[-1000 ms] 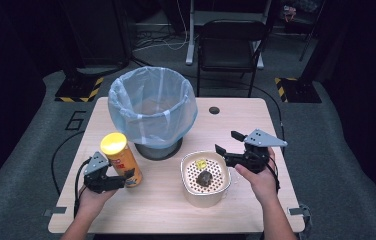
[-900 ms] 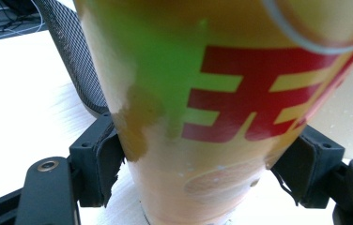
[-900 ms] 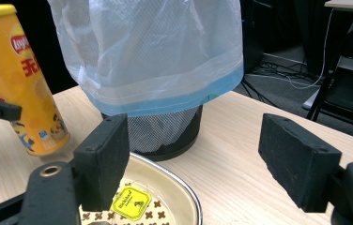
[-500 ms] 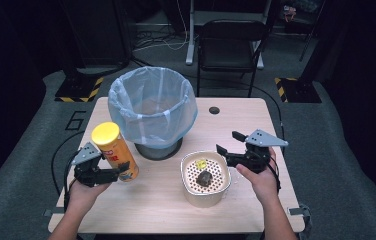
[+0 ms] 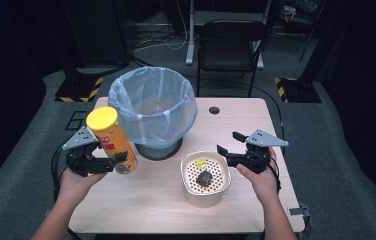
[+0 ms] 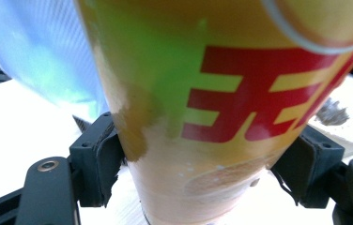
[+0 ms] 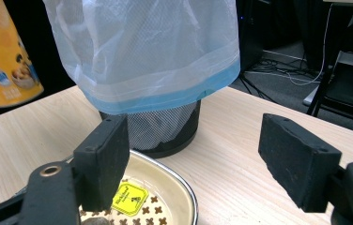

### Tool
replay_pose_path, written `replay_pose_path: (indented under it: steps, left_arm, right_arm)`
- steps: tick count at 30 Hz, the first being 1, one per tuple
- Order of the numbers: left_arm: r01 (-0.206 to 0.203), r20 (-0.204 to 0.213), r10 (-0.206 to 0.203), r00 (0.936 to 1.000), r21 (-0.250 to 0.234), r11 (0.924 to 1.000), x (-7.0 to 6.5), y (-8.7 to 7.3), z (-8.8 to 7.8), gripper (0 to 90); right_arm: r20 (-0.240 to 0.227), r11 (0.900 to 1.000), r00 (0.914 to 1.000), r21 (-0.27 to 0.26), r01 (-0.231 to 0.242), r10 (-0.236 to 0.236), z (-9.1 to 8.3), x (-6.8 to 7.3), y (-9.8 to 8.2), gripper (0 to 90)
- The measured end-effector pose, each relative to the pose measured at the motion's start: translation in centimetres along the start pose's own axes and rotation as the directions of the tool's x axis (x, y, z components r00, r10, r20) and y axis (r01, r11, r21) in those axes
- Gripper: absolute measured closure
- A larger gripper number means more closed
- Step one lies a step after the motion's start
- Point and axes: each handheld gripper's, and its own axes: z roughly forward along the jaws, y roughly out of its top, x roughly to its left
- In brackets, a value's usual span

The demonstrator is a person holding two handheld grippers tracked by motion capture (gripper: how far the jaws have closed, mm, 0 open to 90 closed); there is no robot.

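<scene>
High view, left: the left hand-held gripper (image 5: 107,165) holds a tall yellow-orange cardboard snack can with a yellow lid (image 5: 113,142) low on its body, lifted above the worktop's left edge, next to the bin.
High view, middle: a black mesh waste bin with a pale blue plastic bag (image 5: 152,110) stands near the worktop's back edge.
High view, right: the right hand-held gripper (image 5: 229,150) has its jaws apart and holds nothing, by the right edge, just beside a cream bowl with a holed bottom (image 5: 192,192) that has a dark lump (image 5: 205,178) and a small yellow packet (image 5: 201,163) in it.
Left gripper view: both black jaws press the can (image 6: 203,117) on its two sides, near the bottom.
Right gripper view: jaws wide with nothing between them; the bin (image 7: 160,70) is ahead, the bowl (image 7: 184,187) below.
What could go wrong: the can is tall and held low, so I think it may tip or slip.
In the way: the bin's high rim; the can could bump it.
</scene>
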Motion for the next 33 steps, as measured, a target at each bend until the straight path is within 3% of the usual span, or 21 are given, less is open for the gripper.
replay_pose_path:
  steps: [4, 9, 12, 33]
  left_arm:
    - [-0.022, -0.001, 0.022, 0.9998, 0.001, 0.9998, -0.4, 1.6, -1.0, 24.5]
    - [-0.017, 0.004, 0.017, 0.9999, 0.018, 0.9997, -0.6, 3.3, -1.7, 24.5]
    - [-0.010, 0.019, 0.009, 0.9998, 0.012, 0.9999, -0.4, 4.1, -1.9, 24.5]
    - [-0.024, 0.014, 0.023, 0.9996, 0.032, 0.9992, -1.5, 10.9, -3.1, 24.5]
  right_arm:
    - [-0.001, 1.000, 1.0000, 0.000, -0.002, 0.002, 0.1, 0.0, 0.0, 24.7]
    - [-0.001, 1.000, 1.0000, 0.004, 0.001, -0.001, 0.2, 0.0, -0.1, 24.8]
    - [0.002, 1.000, 1.0000, 0.004, -0.006, 0.006, 0.1, 0.0, -0.1, 24.8]
    - [-0.003, 1.000, 1.0000, 0.011, -0.004, 0.004, 0.3, -0.2, -0.3, 24.7]
